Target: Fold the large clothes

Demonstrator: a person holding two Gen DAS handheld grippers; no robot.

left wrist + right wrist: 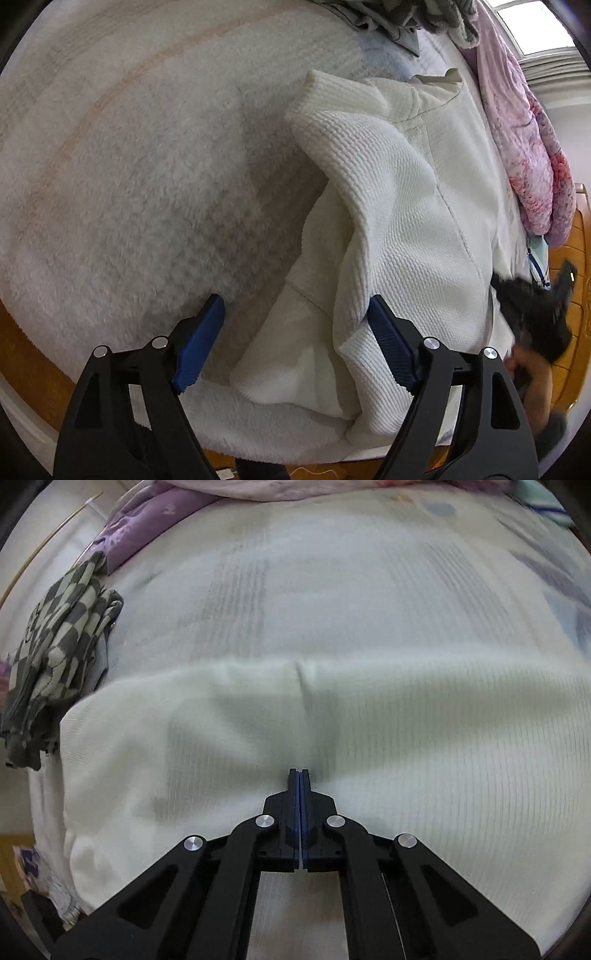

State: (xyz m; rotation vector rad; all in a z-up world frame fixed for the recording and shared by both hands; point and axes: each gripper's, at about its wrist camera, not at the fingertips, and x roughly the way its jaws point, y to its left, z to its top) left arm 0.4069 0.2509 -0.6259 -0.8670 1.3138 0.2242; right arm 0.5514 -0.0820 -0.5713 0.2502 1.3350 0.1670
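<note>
The white ribbed sweater (399, 221) lies on a bed, spread over a fluffy white blanket (140, 177) in the left wrist view, with one sleeve (332, 122) folded back across the body so that its cuff points away from the camera. The left hand-held gripper (295, 325) hangs released over the sweater's near edge, jaws wide apart; its right blue pad (391, 339) sits just beside or against a fold of the knit, the left pad (199, 343) over the blanket, and nothing is pinched between them. At the right edge of that view a person's hand (532, 369) holds the other black tool, blurred.

In the right wrist view the right hand-held gripper (300, 775) is clenched, its blue pads pressed together with no cloth visibly between them, above the sweater's flat pale body (406, 757). A grey-and-white checkered garment (62, 635) lies crumpled at the left, touching the sweater's edge. A purple floral quilt (155, 520) is bunched along the far side of the bed.
</note>
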